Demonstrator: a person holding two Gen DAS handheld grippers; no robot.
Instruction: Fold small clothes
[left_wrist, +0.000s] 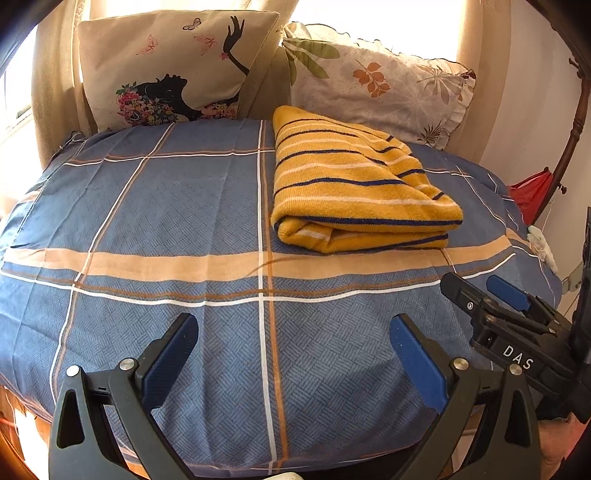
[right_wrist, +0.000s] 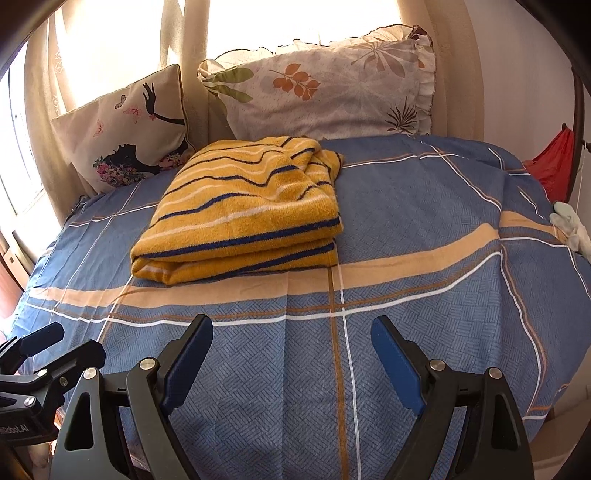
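Both the left gripper (left_wrist: 293, 334) and right gripper (right_wrist: 291, 334) gape wide, holding nothing, near the folded striped garment (left_wrist: 354, 184).

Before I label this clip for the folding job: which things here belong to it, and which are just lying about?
Part of the job:
- yellow striped garment, folded on the bedsheet
- left gripper, open
- right gripper, open

Lying about:
- butterfly cushion
- leaf-print pillow
- red bag
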